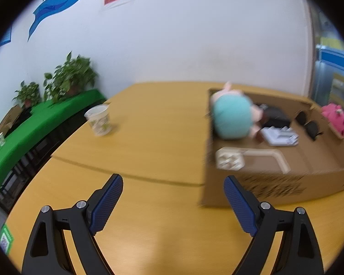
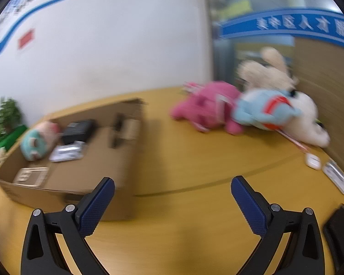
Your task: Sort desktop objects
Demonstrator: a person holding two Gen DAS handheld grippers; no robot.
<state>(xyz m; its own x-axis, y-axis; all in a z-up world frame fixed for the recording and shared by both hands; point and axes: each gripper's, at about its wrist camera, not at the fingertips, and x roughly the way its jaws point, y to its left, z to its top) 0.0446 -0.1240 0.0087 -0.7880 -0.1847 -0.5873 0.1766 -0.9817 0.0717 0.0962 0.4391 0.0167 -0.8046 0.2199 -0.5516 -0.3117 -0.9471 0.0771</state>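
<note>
A cardboard box [image 1: 309,176] stands on the wooden desk [image 1: 149,142]. It holds a teal and pink plush [image 1: 232,116], a black case [image 1: 275,115], sunglasses [image 1: 309,125], a silver packet [image 1: 279,136] and a beige gadget [image 1: 231,159]. My left gripper [image 1: 173,202] is open and empty, just left of the box. My right gripper [image 2: 172,202] is open and empty over bare desk, right of the box [image 2: 117,178]. A pink plush [image 2: 206,108], a blue and white plush [image 2: 275,112] and a cream plush [image 2: 266,71] lie at the back right.
A paper cup [image 1: 99,120] stands at the desk's left. A white case [image 2: 313,161], a silver packet [image 2: 336,176] and a black object [image 2: 339,229] lie along the right edge. A green bench with potted plants [image 1: 71,75] is off to the left.
</note>
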